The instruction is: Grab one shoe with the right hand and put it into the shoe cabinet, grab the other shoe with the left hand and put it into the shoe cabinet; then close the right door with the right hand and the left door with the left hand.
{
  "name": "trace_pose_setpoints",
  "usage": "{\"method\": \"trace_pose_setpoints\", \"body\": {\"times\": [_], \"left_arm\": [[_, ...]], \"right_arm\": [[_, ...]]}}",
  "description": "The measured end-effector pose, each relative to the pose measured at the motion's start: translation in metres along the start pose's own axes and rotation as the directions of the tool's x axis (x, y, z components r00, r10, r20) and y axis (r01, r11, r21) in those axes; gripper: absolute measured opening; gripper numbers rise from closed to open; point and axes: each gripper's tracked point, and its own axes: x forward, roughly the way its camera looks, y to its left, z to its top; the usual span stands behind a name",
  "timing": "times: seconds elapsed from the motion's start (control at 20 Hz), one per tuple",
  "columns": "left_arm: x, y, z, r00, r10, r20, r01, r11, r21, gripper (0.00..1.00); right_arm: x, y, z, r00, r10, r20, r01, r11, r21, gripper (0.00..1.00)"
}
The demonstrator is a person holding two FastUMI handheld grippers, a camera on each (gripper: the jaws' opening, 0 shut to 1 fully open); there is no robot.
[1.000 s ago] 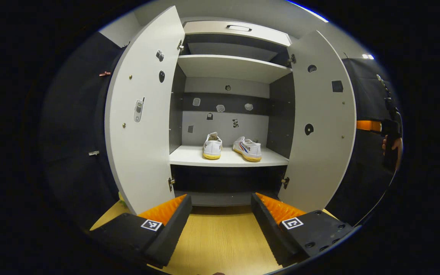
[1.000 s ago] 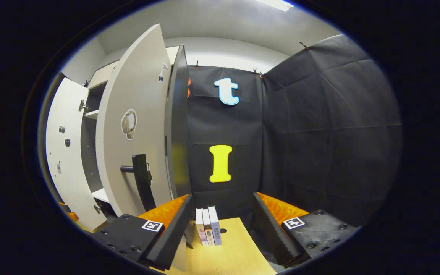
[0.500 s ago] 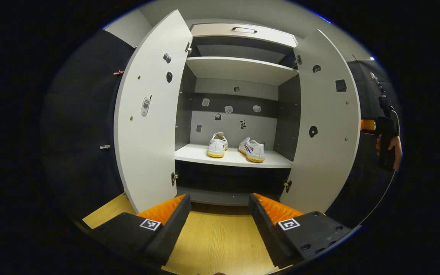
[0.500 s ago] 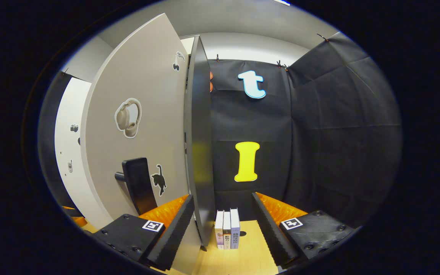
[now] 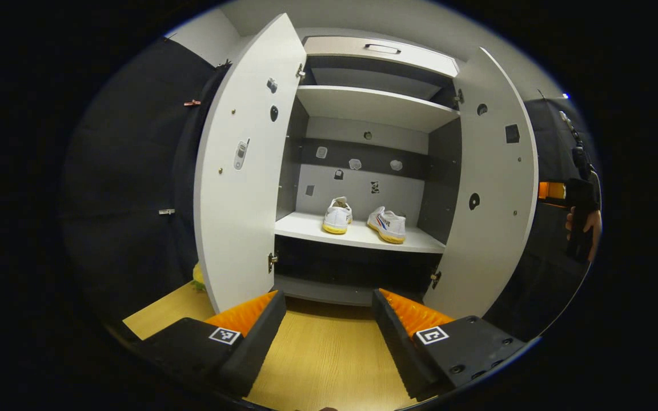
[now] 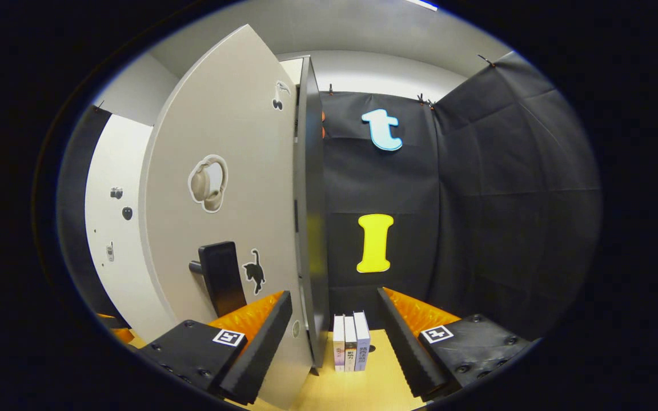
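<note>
In the left gripper view, two white shoes, one heel-on (image 5: 337, 216) and one side-on (image 5: 388, 225), rest on the middle shelf (image 5: 306, 228) of the shoe cabinet. Its left door (image 5: 243, 188) and right door (image 5: 494, 200) both stand open. My left gripper (image 5: 328, 325) hangs open over the wooden floor, well short of the cabinet. The right gripper (image 5: 577, 200), held in a hand, appears beyond the right door's outer edge. In the right gripper view, my right gripper (image 6: 333, 322) is open beside the right door's outer face (image 6: 232, 228), near its dark handle (image 6: 220, 277).
Three books (image 6: 350, 349) stand upright on the wooden floor (image 6: 363, 388) between the cabinet's dark side panel (image 6: 311, 228) and the black cloth wall (image 6: 477, 200). An empty upper shelf (image 5: 372, 103) sits above the shoes. A yellow-green object (image 5: 198, 277) lies behind the left door.
The left gripper view has drifted so the cabinet sits further right. The right gripper has moved around the right door, whose outer face and handle now loom closer.
</note>
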Motion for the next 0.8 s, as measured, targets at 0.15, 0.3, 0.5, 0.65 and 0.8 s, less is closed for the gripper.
{"method": "trace_pose_setpoints", "body": {"times": [0.15,0.3,0.5,0.65,0.8], "left_arm": [[-0.001,0.020,0.002,1.000,0.014,-0.001,-0.014,1.000,-0.009,0.95],[-0.009,0.045,-0.004,0.999,0.029,-0.023,-0.029,0.999,0.027,0.95],[-0.018,0.077,-0.006,0.999,0.037,-0.037,-0.036,0.999,0.021,0.95],[-0.026,0.103,-0.003,0.998,0.057,-0.031,-0.057,0.998,-0.005,0.95],[-0.039,0.125,-0.002,0.997,0.068,-0.039,-0.068,0.998,-0.013,0.95]], "right_arm": [[0.001,0.020,-0.003,1.000,0.001,-0.008,-0.001,1.000,0.005,0.96],[0.002,0.041,-0.007,0.999,-0.031,-0.016,0.032,0.999,0.032,0.96],[0.009,0.078,-0.012,0.999,-0.035,-0.029,0.037,0.998,0.058,0.96],[0.021,0.119,-0.010,1.000,0.011,-0.012,-0.010,0.998,0.069,0.98],[0.029,0.162,-0.010,0.999,0.049,-0.004,-0.048,0.994,0.097,0.98]]}}
